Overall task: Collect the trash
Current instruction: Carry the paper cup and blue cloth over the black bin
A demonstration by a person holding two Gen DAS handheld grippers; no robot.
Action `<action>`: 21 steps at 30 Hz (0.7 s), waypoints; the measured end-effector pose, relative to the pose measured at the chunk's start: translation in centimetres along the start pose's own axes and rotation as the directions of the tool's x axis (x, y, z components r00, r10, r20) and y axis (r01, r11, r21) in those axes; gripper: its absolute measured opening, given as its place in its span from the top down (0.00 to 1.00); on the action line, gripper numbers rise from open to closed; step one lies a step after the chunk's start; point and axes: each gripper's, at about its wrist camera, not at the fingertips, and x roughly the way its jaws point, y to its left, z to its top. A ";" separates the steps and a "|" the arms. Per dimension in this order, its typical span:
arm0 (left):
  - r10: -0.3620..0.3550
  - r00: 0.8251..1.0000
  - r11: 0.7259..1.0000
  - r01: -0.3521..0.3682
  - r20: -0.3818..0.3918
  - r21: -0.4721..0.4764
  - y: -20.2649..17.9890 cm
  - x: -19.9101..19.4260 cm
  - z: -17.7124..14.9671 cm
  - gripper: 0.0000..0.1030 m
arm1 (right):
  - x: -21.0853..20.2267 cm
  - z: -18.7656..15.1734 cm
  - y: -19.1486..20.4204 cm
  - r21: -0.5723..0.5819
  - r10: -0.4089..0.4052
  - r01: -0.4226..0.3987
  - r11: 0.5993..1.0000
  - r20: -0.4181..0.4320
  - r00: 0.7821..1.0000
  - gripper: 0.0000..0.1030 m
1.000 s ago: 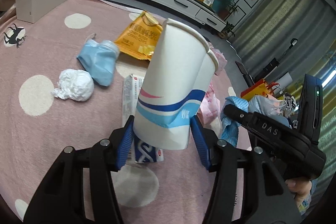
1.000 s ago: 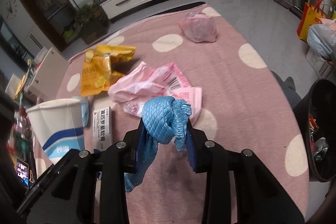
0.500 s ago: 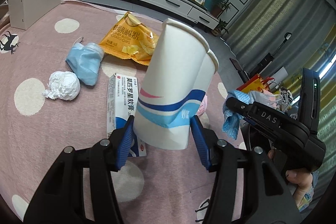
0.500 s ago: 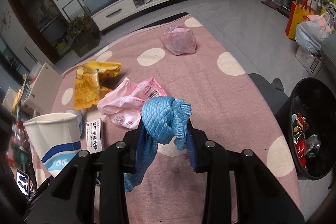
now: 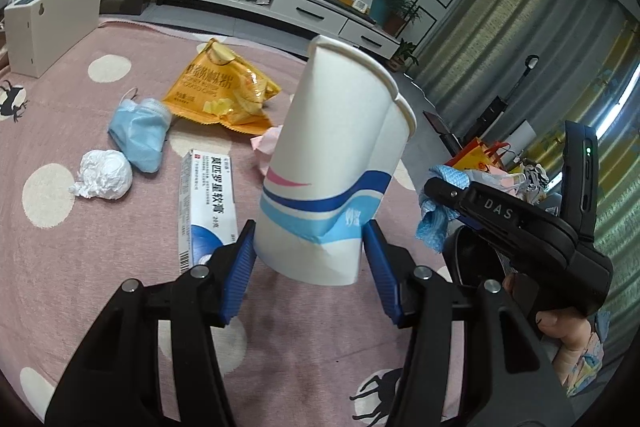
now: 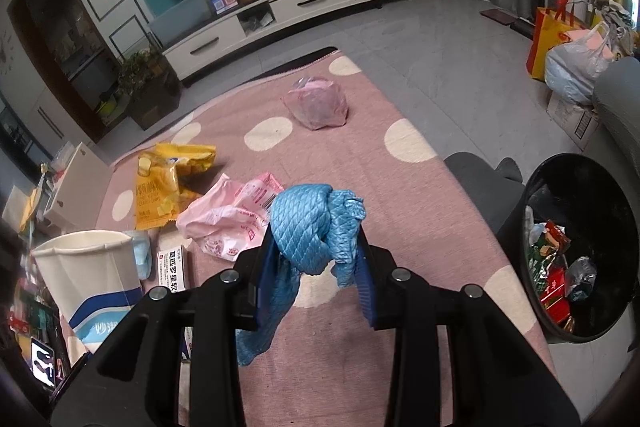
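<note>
My left gripper [image 5: 310, 263] is shut on a dented white paper cup [image 5: 336, 163] with blue and pink stripes, held tilted above the pink dotted cloth [image 5: 60, 267]. The same cup [image 6: 92, 279] shows at the lower left of the right wrist view. My right gripper [image 6: 318, 267] is shut on a knotted blue quilted cloth [image 6: 312, 227], its tail hanging down. In the left wrist view that gripper's black body [image 5: 516, 227] sits at right with the blue cloth [image 5: 436, 211] at its tip. A black trash bin [image 6: 576, 255] with wrappers inside stands to the right of the table.
On the pink cloth lie a yellow chip bag [image 5: 220, 95], a blue face mask [image 5: 140, 135], a white paper wad [image 5: 106, 175], an ointment box [image 5: 204, 203], a pink plastic bag [image 6: 232, 219] and a pink wrapped bundle [image 6: 318, 107]. A white box [image 5: 52, 23] stands far left.
Both grippers have risen and drawn back a little with their loads; the table items look smaller and farther, and the trash bin has come further into the right wrist view.
</note>
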 end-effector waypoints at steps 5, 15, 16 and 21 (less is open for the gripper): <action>-0.008 1.000 1.000 0.008 -0.009 0.019 -0.8 0.3 -0.2 0.47 | -0.5 0.1 -0.5 0.013 -0.018 0.018 1.000 0.019 1.000 0.65; -0.015 0.999 0.998 0.017 -0.029 0.065 -2.4 1.0 -0.7 0.47 | -1.7 0.5 -2.2 0.050 -0.054 0.051 0.997 0.057 0.997 0.65; -0.016 0.999 0.998 0.018 -0.031 0.067 -2.6 1.1 -0.8 0.47 | -1.8 0.5 -2.4 0.053 -0.058 0.055 0.997 0.060 0.996 0.65; -0.014 0.999 0.996 0.017 -0.039 0.084 -3.3 1.5 -1.2 0.47 | -2.1 0.7 -3.1 0.070 -0.085 0.080 0.994 0.073 0.994 0.65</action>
